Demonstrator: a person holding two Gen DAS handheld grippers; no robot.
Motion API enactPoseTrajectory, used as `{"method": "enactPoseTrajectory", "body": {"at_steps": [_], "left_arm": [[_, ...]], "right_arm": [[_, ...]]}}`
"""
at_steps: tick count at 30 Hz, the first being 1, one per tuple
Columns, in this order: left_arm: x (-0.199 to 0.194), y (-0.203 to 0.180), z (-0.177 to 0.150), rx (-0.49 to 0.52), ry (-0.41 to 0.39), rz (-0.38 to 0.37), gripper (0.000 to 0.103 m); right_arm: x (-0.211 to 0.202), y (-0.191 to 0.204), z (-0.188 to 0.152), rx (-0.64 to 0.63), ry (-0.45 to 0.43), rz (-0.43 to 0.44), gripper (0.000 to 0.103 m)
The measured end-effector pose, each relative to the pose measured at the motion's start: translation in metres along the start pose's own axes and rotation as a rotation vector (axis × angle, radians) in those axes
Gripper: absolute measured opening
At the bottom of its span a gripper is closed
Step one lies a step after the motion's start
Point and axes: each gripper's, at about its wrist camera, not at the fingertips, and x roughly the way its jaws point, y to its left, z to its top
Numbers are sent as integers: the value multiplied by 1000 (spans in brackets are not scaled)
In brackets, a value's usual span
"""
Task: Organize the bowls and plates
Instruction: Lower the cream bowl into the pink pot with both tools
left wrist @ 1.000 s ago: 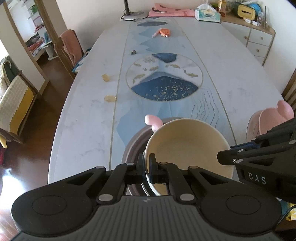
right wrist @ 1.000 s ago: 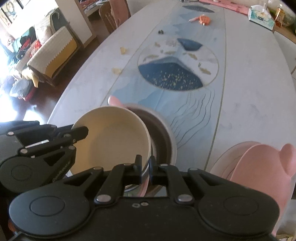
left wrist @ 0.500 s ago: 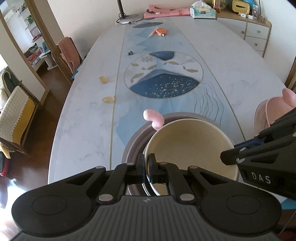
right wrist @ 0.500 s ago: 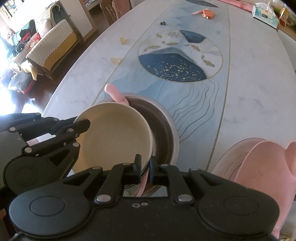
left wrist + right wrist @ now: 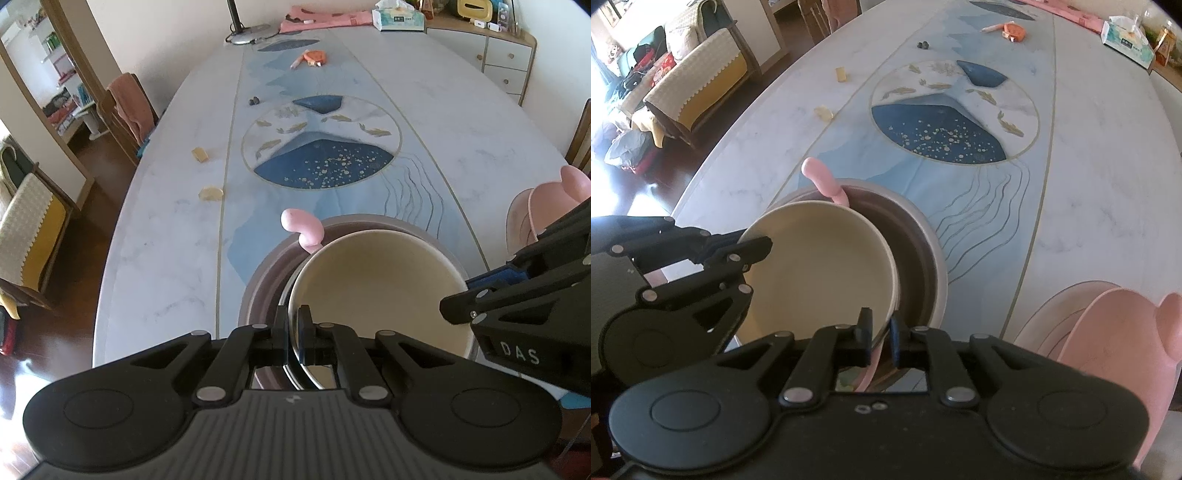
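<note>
Near rim of the cream bowl (image 5: pixel 376 291) is hidden behind both gripper bodies; its underside is not visible. A pink piece under it shows only as a curved ear (image 5: pixel 301 229) past the far rim and a sliver between the right fingers, so what it is stays hard to tell. Cream bowl sits nested in the brown bowl (image 5: pixel 916 243) on the bench (image 5: pixel 166 240), near edge. Pink dishes (image 5: pixel 1108 325) stand just right of the stack, cut off by the frame.

Left gripper (image 5: pixel 293 325): fingers pinched tight on the cream bowl's near-left rim, rim wall between the pads. Right gripper (image 5: pixel 881 332): fingers have just been opening, now a small gap, the bowl rim and pink sliver between them, pads not clearly pressing.

Both grippers point steeply down at the stack, side by side, left one seen at the left edge of the right wrist view.
</note>
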Motion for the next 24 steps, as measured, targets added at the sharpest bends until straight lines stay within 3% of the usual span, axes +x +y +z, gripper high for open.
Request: {"method": "enactPoseTrajectory", "body": {"at_steps": [11, 24], "left_arm": [[1, 10, 0, -28, 42, -64, 6], [-8, 26, -10, -79, 44, -140, 9]], "right_arm": [[-3, -3, -1, 13, -2, 43, 20], [-22, -6, -6, -11, -48, 108, 37]]}}
